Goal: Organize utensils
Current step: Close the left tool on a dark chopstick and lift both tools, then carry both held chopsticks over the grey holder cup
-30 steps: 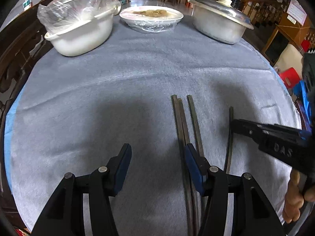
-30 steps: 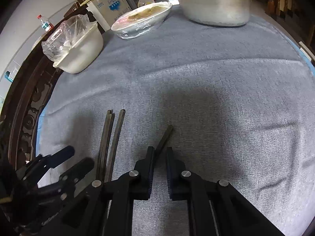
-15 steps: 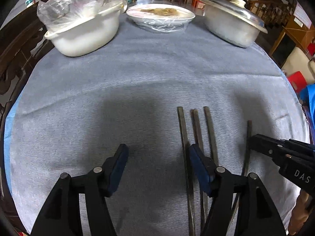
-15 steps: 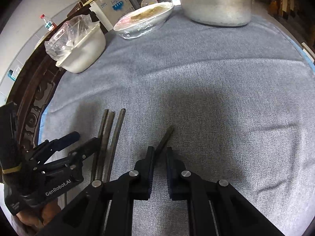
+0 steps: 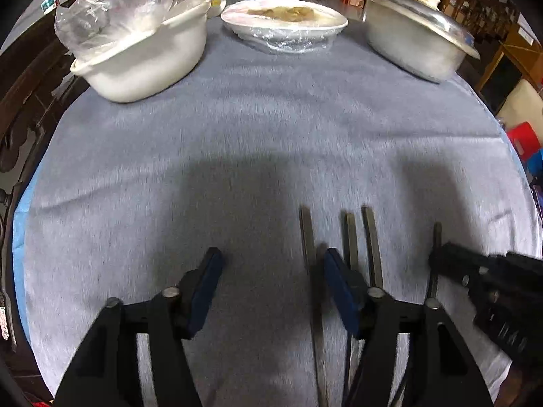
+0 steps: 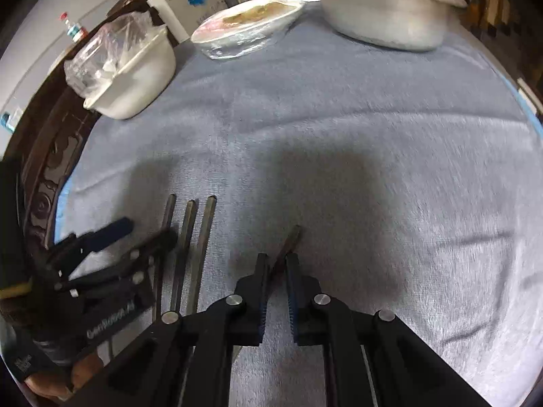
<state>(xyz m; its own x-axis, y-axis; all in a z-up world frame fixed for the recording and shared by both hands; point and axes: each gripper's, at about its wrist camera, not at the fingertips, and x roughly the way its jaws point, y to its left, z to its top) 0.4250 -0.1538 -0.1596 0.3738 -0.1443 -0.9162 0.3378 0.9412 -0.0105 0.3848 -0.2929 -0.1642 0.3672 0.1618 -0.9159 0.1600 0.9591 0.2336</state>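
the right gripper (image 6: 275,259) is clamped on a single dark chopstick (image 6: 292,237), whose tip pokes out ahead of the pads just above the grey tablecloth (image 6: 373,156). the left gripper (image 5: 269,264) has just been closing yet stands parted, gripping nothing; its right-hand pad sits between the leftmost chopstick (image 5: 305,227) and the other two chopsticks (image 5: 359,234) lying side by side on the cloth. at the far edge stand a white basin (image 5: 146,64) with a plastic bag, a wrapped plate (image 5: 285,23) of food and a lidded metal pot (image 5: 414,44)
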